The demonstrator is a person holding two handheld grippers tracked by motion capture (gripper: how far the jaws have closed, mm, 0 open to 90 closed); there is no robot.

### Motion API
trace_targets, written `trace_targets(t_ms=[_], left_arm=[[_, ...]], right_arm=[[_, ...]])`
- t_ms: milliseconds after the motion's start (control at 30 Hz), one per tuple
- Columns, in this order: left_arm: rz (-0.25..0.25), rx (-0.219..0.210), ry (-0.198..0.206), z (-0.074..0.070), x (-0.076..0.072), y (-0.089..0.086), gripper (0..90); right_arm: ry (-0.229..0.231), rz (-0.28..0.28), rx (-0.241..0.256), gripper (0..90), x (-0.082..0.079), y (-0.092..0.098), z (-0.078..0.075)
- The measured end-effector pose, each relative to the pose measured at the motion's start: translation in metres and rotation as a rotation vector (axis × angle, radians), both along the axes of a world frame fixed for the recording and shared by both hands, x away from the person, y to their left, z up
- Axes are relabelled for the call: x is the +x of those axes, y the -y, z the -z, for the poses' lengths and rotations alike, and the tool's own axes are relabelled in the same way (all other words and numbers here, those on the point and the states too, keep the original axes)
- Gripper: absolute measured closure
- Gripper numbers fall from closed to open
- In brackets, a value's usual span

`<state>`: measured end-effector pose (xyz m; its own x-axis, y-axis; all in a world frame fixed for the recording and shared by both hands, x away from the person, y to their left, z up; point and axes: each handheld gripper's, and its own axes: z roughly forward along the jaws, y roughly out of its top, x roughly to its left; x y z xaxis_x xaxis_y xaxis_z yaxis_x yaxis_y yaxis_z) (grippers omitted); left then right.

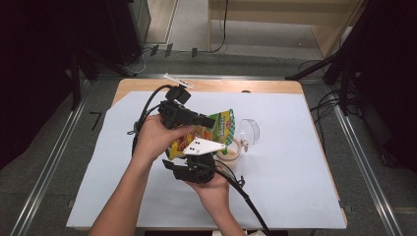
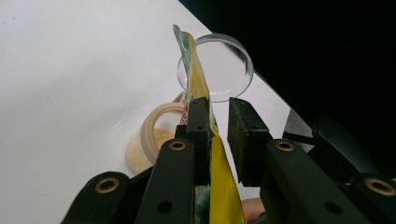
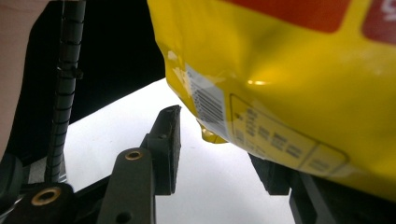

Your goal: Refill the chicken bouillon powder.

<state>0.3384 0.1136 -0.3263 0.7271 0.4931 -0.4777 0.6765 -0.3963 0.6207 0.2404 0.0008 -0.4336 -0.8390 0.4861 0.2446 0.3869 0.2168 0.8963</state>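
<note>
The yellow pouch [image 3: 289,70] bears a barcode and print too blurred to read.

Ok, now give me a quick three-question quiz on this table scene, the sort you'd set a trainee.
1. True or false: the yellow pouch lies flat on the white table cover.
2. What sits right beside the tan bowl? A: a clear round lid. B: a metal spoon. C: a blue mug.
3. In the left gripper view, what is inside the bowl?

Key: 1 false, the pouch is held up and tilted over the bowl. 2 A. 3 a pale tan, grainy powder.
</note>
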Motion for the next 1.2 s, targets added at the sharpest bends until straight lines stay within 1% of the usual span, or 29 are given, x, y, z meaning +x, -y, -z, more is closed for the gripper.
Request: trace_targets(t_ms=[133,233,333,467,600,667,733,767,967,1133,1200], left_arm=[[-0.003,0.000,-0.006,0.002,-0.001,-0.002,79.2],[-0.006,0.010,-0.011,0.003,-0.001,-0.004,79.2],[-0.005,0.010,-0.024,0.006,-0.001,-0.006,79.2],[-0.006,0.018,-0.030,0.007,-0.002,-0.008,79.3],[-0.006,0.023,-0.036,0.009,-0.003,-0.010,80.3],[0.001,0.031,-0.024,0.010,-0.004,-0.011,81.8],[0.005,0.041,-0.020,0.011,-0.005,-0.013,82.6],[0.005,0.040,-0.021,0.012,-0.005,-0.013,82.7],[-0.001,0.032,-0.048,0.017,-0.006,-0.018,83.2],[-0.001,0.046,-0.048,0.021,-0.007,-0.019,82.7],[0.000,0.055,-0.048,0.023,-0.007,-0.018,82.8]], right_arm=[[-0.009,-0.016,0.015,55.9,0.000,0.001,0.002],[-0.003,-0.020,0.009,55.8,0.000,0.001,0.003],[0.005,-0.026,0.003,55.4,0.000,0.001,0.005],[-0.001,-0.038,-0.002,54.9,0.000,0.000,0.007],[0.006,-0.049,-0.010,54.4,0.000,-0.001,0.010],[0.009,-0.054,-0.013,53.8,-0.001,-0.001,0.011],[0.003,-0.060,-0.014,53.7,0.000,-0.002,0.014],[0.001,-0.063,-0.016,53.7,0.000,-0.003,0.014],[-0.006,-0.070,-0.032,53.8,0.001,-0.005,0.019],[-0.018,-0.078,-0.035,55.0,0.003,-0.006,0.023],[-0.014,-0.084,-0.042,55.0,0.003,-0.007,0.024]])
